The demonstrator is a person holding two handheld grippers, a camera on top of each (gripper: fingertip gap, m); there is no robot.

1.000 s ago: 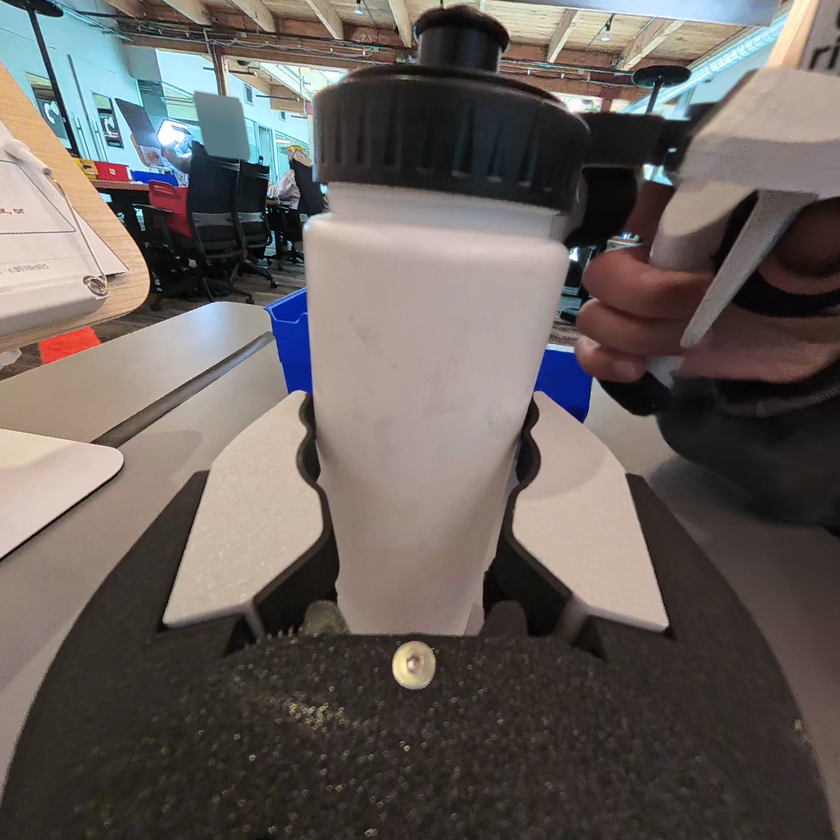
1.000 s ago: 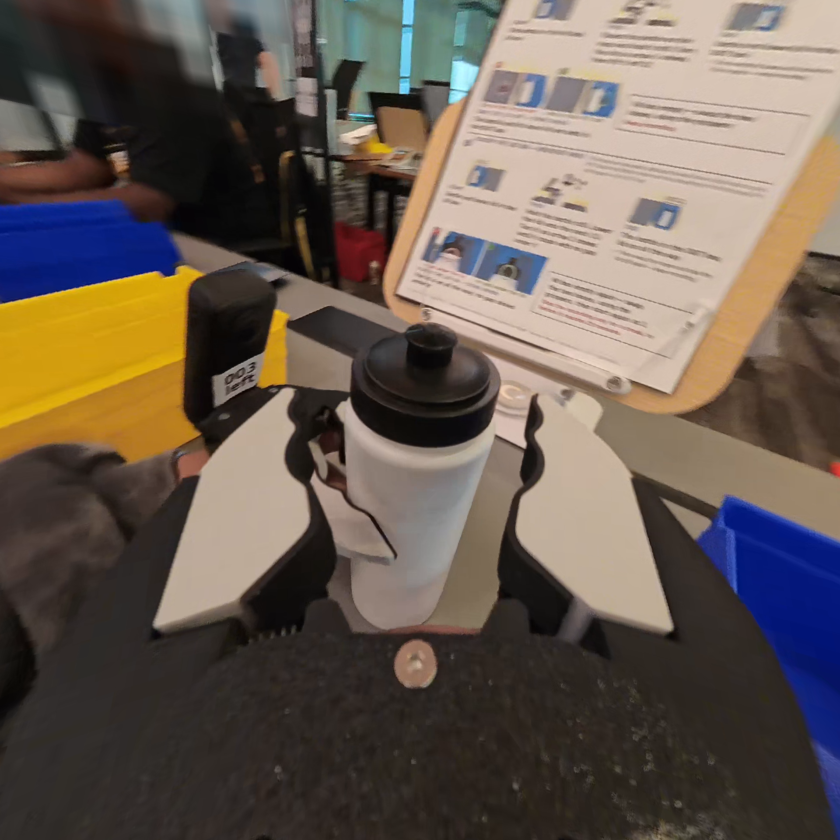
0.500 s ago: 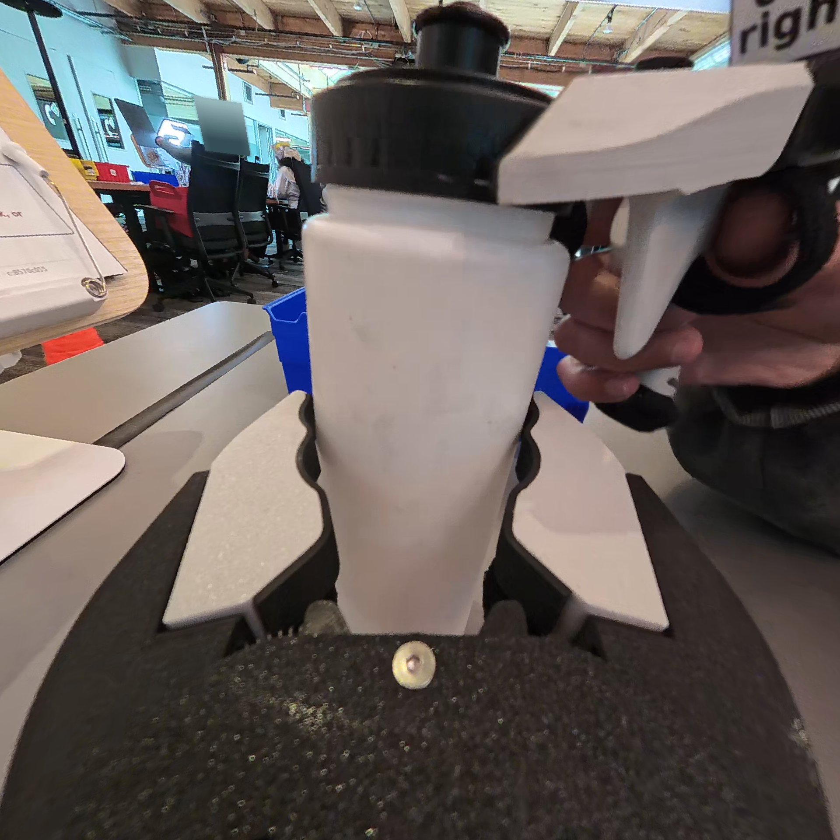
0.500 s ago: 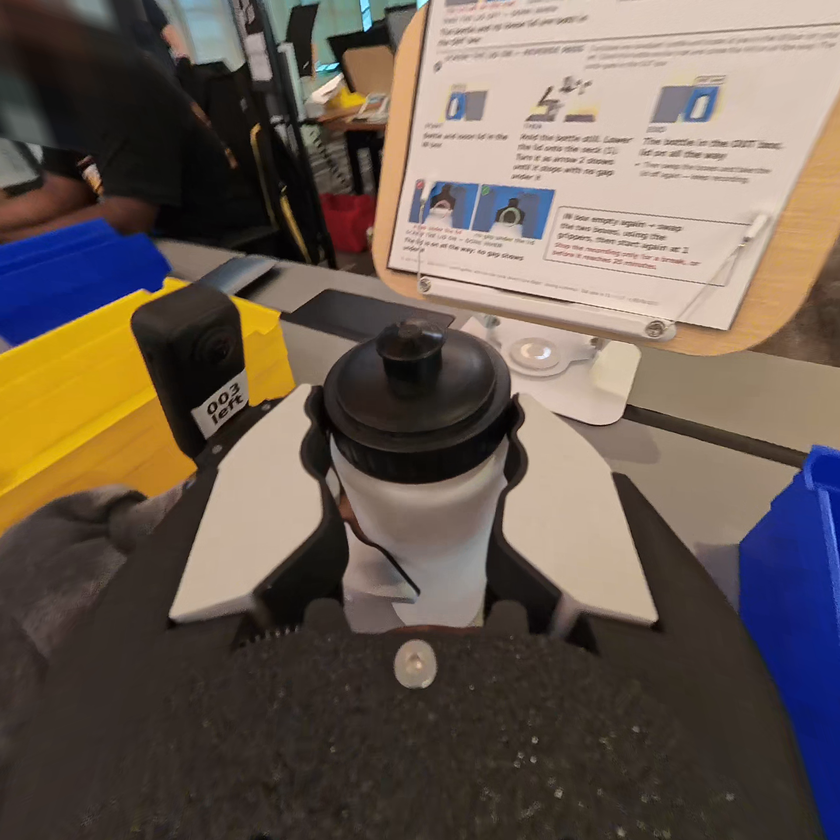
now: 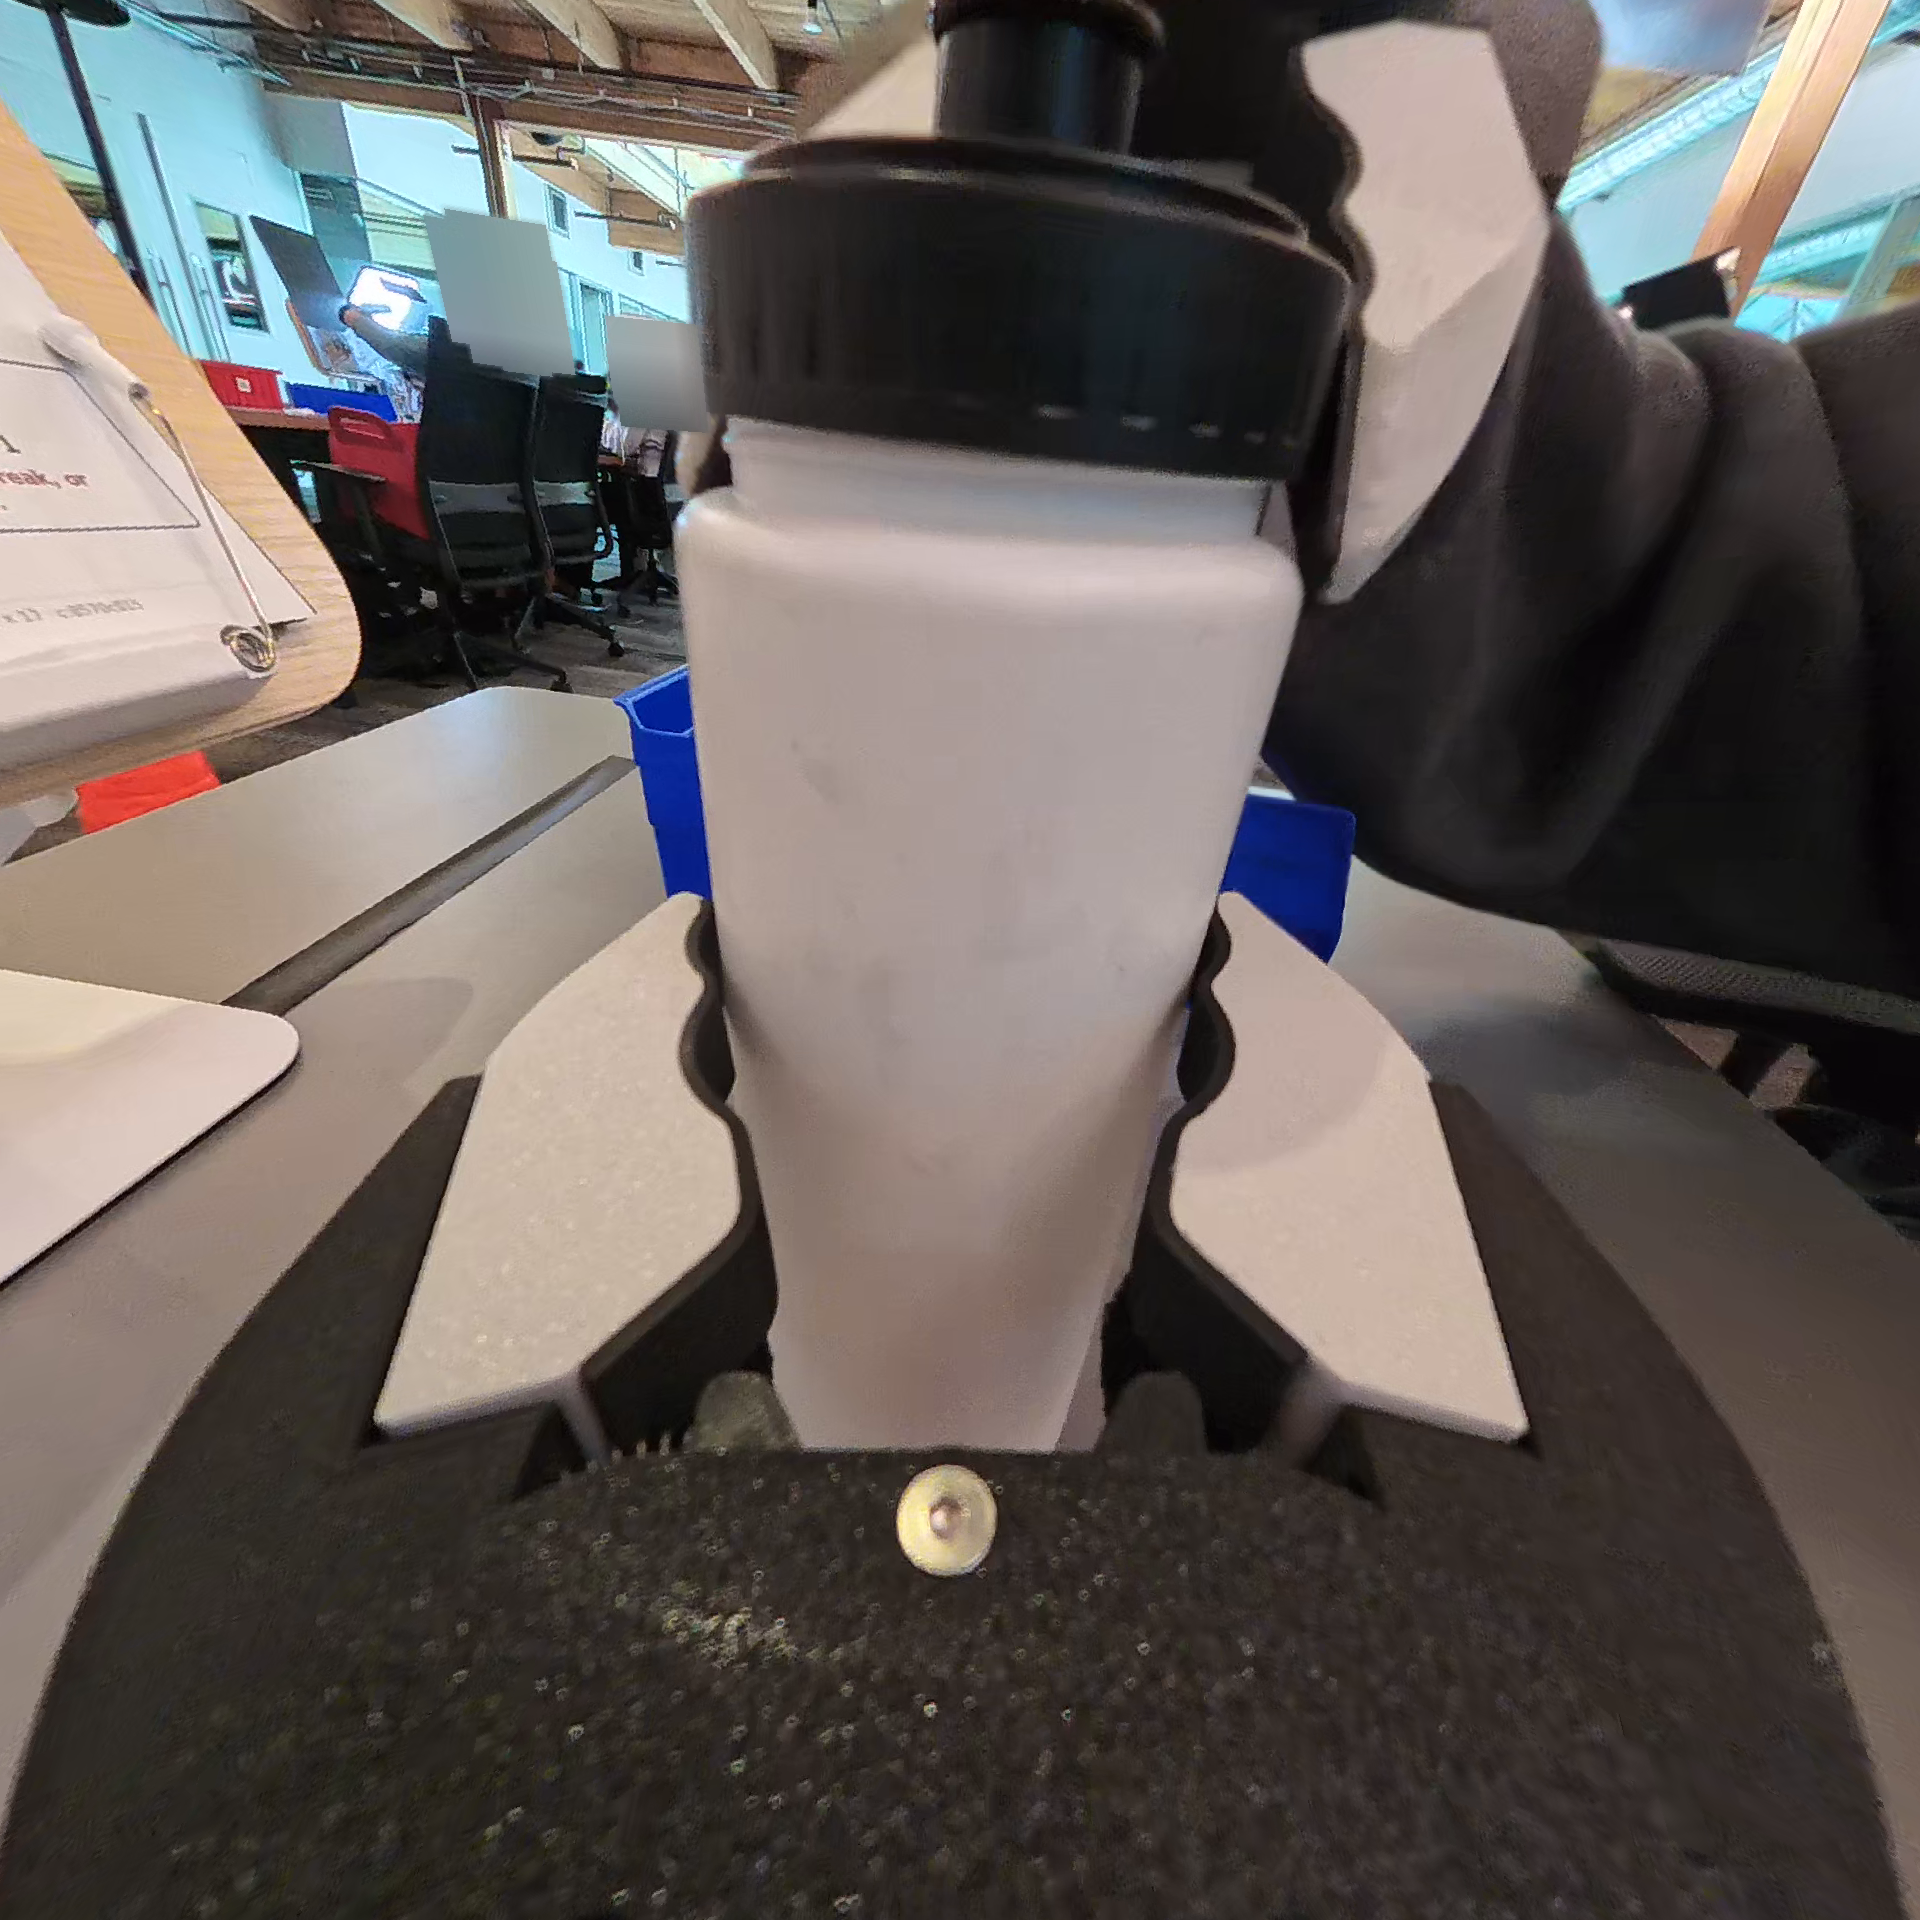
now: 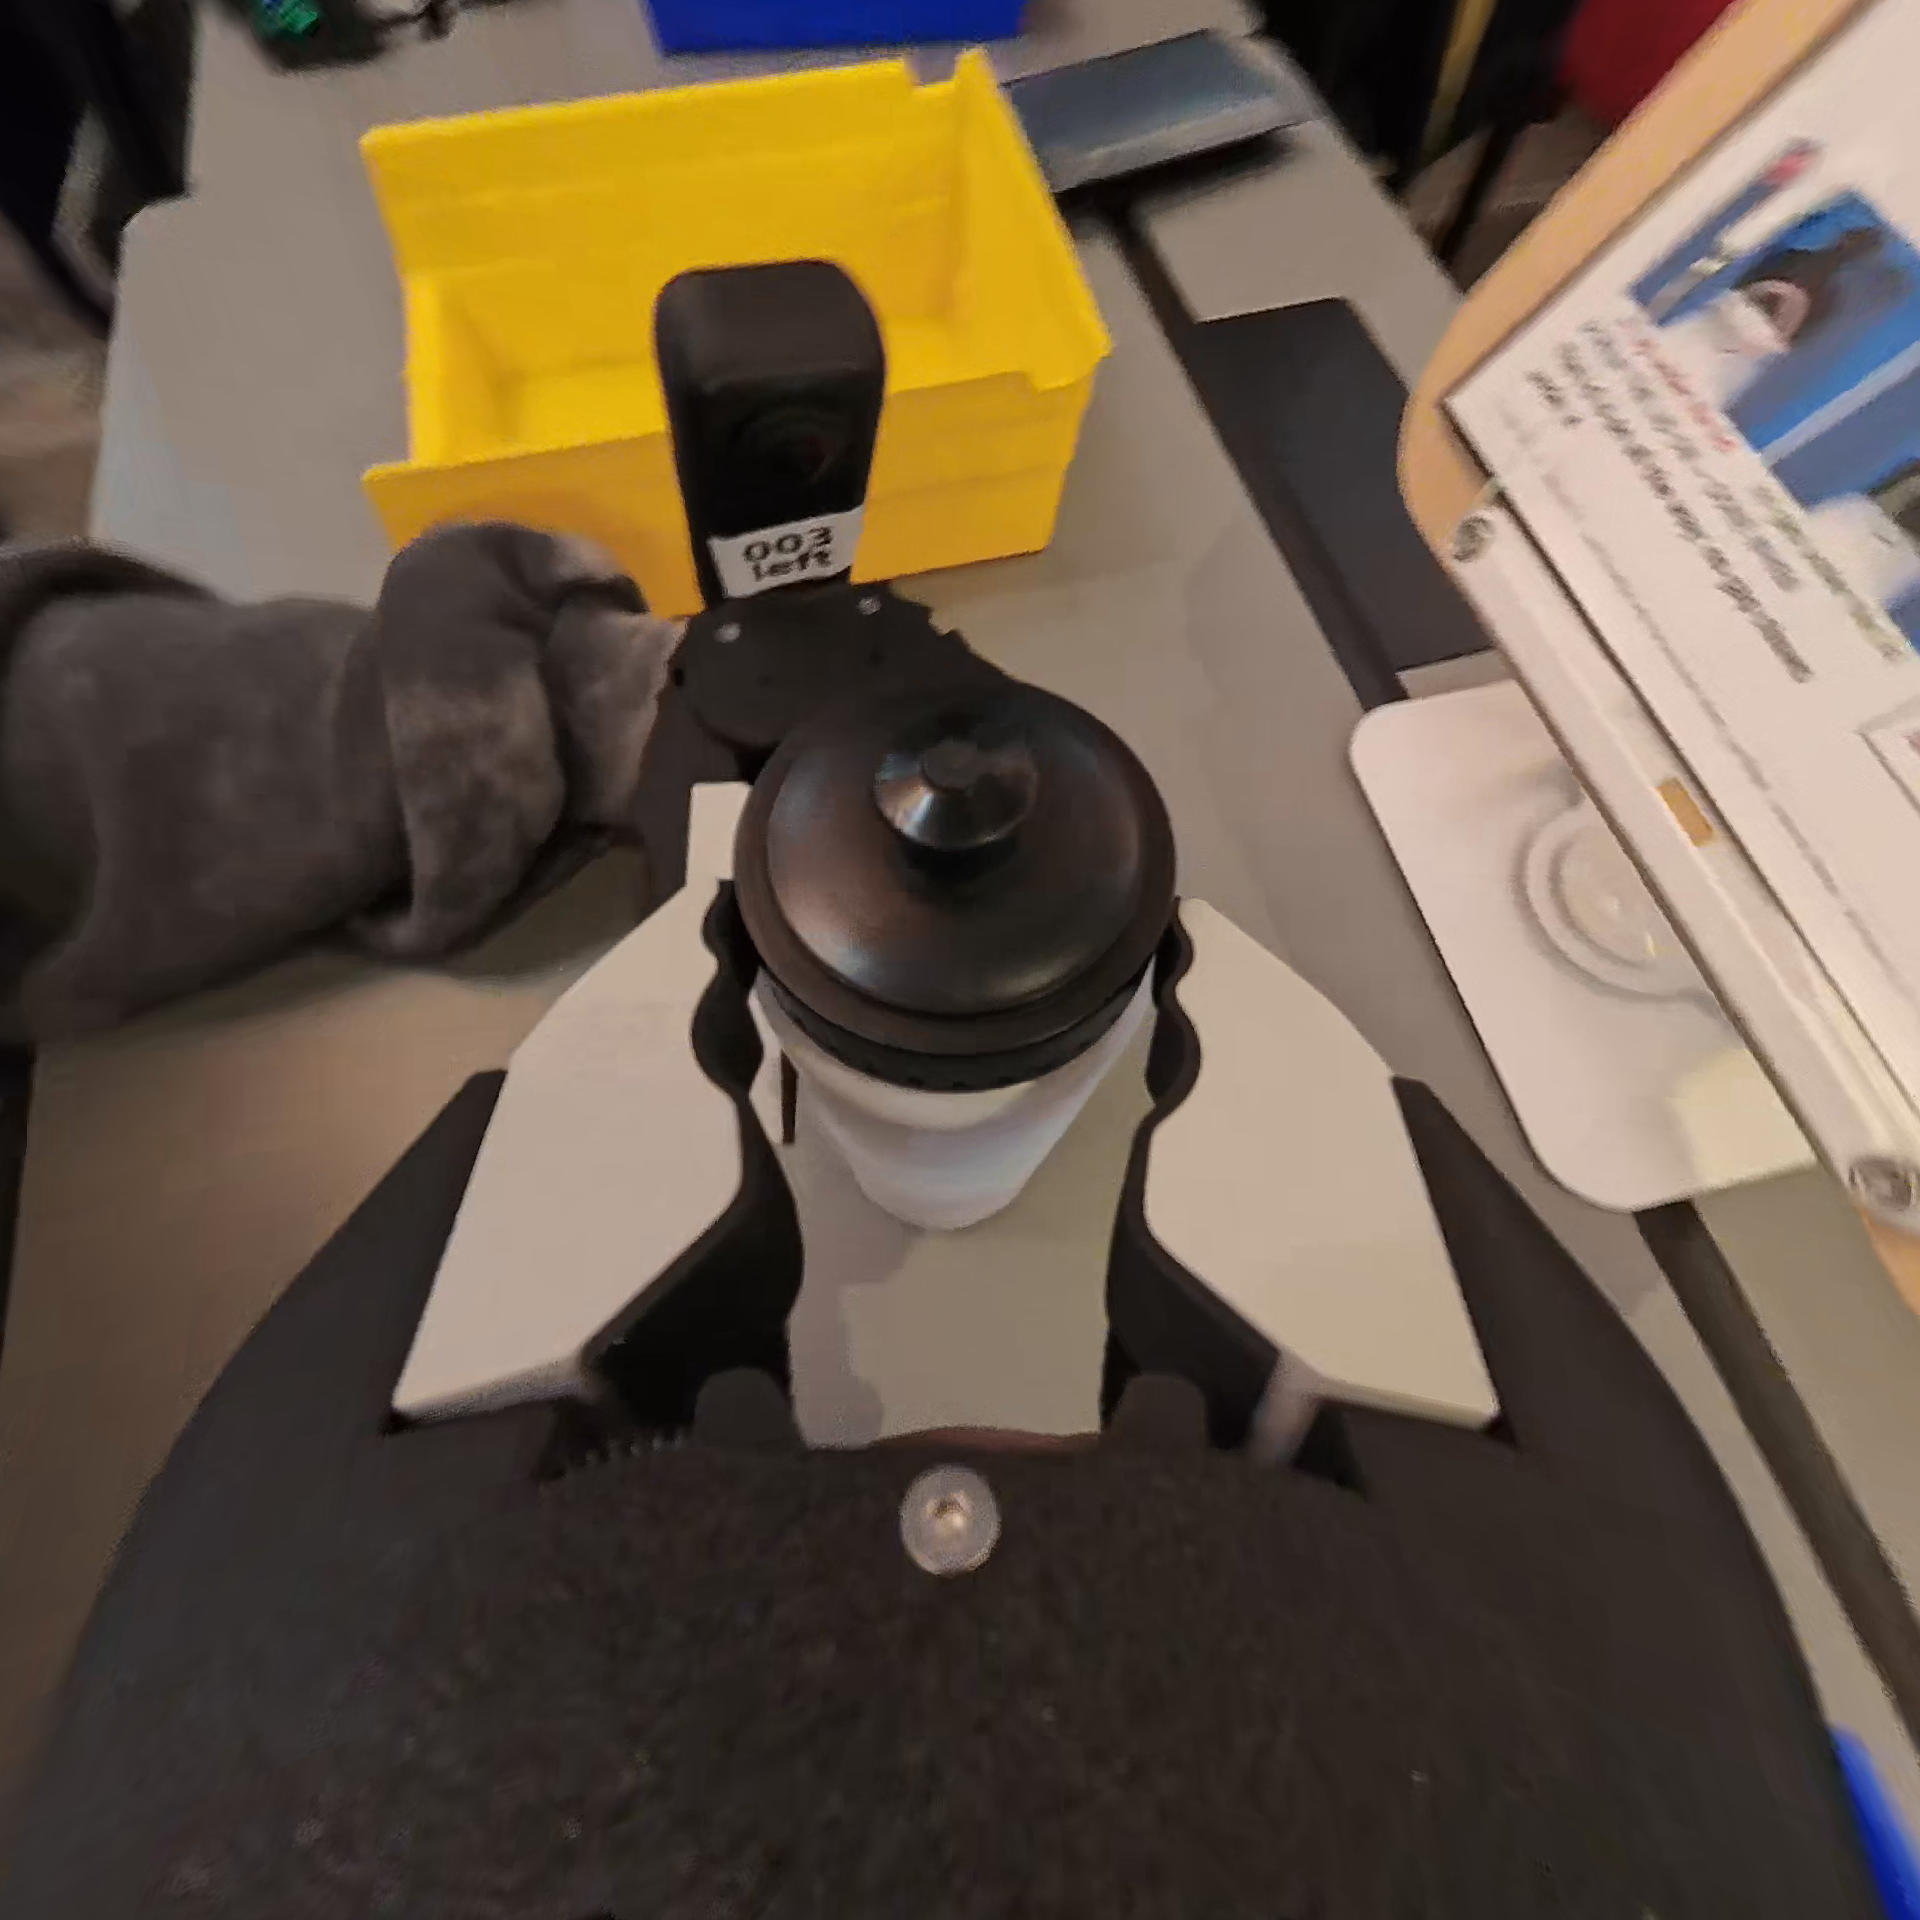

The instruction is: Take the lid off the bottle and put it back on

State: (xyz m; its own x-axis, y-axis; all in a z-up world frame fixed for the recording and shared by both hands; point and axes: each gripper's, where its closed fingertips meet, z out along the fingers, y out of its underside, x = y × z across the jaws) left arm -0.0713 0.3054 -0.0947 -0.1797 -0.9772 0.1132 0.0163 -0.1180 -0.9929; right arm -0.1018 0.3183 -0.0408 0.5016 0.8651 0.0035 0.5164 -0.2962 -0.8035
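Observation:
A white bottle (image 5: 977, 831) with a black spout lid (image 5: 1018, 312) stands upright on the grey table. My left gripper (image 5: 956, 935) is shut on the bottle's lower body. In the right wrist view I look down on the lid (image 6: 951, 883), which sits on the bottle (image 6: 935, 1153). My right gripper (image 6: 945, 966) is shut on the lid, one finger on each side of its rim. One right finger (image 5: 1434, 229) shows beside the lid in the left wrist view. The left gripper's camera (image 6: 769, 416) shows behind the bottle.
A yellow bin (image 6: 966, 239) stands behind the bottle, and a blue bin (image 5: 1288, 873) on its other side. An instruction board on a white stand (image 6: 1714, 582) is to the right, also in the left wrist view (image 5: 125, 540). Grey sleeves (image 6: 208, 769) (image 5: 1610, 623) reach in.
My right gripper has moved from beside the bottle to over its top, tilted downward, and its fingers have closed around the lid. My left gripper and the bottle have stayed still.

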